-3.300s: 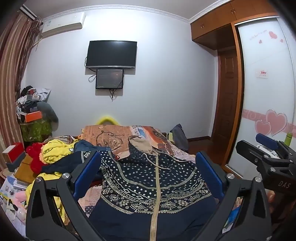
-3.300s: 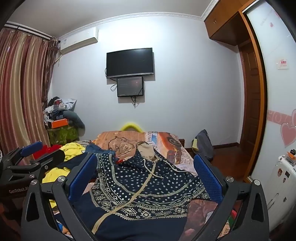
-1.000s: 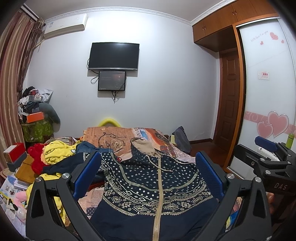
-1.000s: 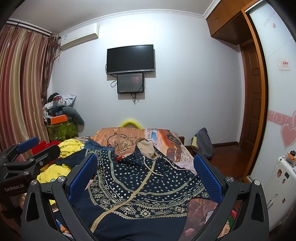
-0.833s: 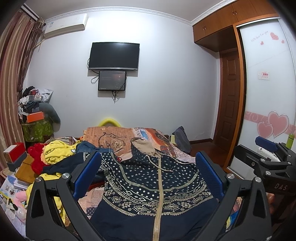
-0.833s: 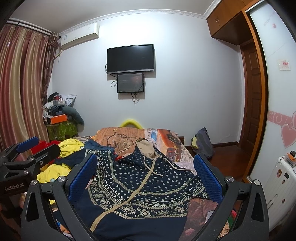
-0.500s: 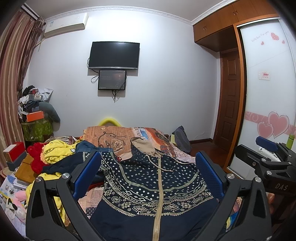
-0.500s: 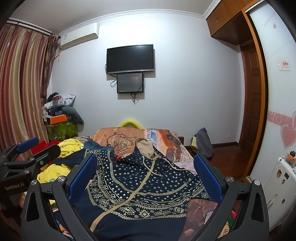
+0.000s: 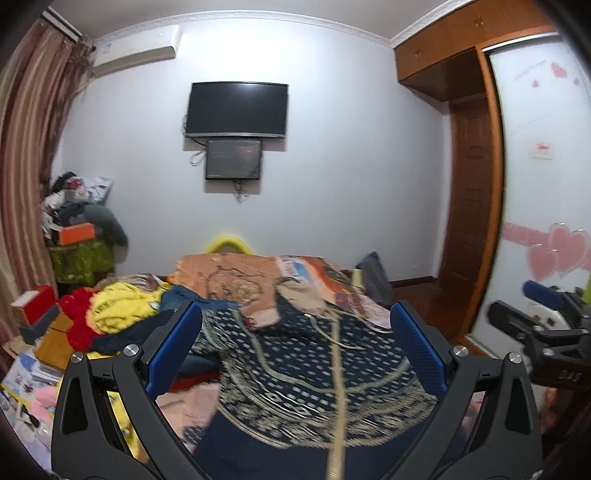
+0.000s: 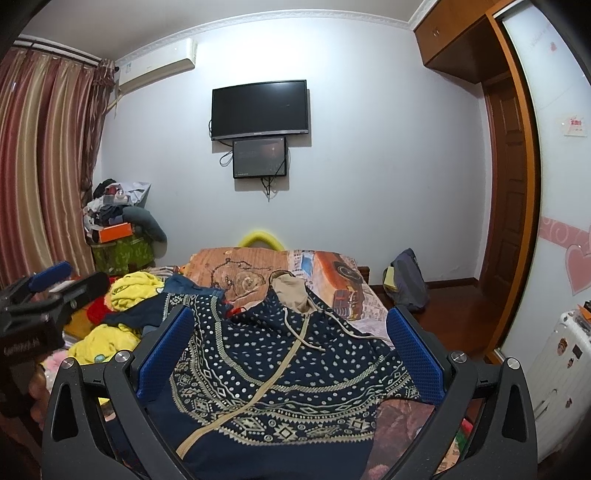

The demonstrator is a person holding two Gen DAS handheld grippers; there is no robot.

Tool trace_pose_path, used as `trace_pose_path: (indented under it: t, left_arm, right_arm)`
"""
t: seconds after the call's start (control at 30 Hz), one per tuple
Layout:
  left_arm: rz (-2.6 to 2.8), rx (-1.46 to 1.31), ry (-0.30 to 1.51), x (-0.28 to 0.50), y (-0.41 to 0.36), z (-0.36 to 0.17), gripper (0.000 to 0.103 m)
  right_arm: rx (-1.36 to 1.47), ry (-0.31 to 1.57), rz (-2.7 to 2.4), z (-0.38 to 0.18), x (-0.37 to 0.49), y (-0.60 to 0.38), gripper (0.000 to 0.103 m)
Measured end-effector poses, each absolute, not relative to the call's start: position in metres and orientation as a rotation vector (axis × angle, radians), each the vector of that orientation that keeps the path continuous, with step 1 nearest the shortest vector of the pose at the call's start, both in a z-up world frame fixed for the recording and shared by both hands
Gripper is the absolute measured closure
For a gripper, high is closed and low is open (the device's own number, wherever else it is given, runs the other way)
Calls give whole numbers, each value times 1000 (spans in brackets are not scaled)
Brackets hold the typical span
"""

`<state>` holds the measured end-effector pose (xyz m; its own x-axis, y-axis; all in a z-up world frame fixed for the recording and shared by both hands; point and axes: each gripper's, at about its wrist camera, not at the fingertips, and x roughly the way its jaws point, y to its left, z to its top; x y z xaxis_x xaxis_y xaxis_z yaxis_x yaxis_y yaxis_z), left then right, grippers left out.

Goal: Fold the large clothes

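Our left gripper and right gripper: jaws apart, empty | navy patterned hoodie lower centre on bed | yellow clothes left | television upper centre

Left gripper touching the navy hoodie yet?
Cannot tell. In the left wrist view the left gripper is wide open with the navy hoodie beyond its fingers; blur and the forward angle hide any contact.

The hooded jacket is soft matt knit cloth; the right gripper's fingers carry dimpled blue rubbery pads on matt black plastic (shiny metal screws); the wardrobe is glossy wood
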<state>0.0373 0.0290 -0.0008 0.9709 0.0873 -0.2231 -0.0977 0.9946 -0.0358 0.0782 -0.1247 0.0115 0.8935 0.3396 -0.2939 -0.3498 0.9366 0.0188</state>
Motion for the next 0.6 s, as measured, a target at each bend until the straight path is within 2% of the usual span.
trace_pose_path:
  t: [0.3,0.6]
  left_arm:
    - [175,-30,275,103,92,10,1]
    - [140,-172,509,192,189,-11,1]
  right_arm:
    - [-49,325,387,14,143,-120,0]
    - [-146,438,441,6,239,-101,0]
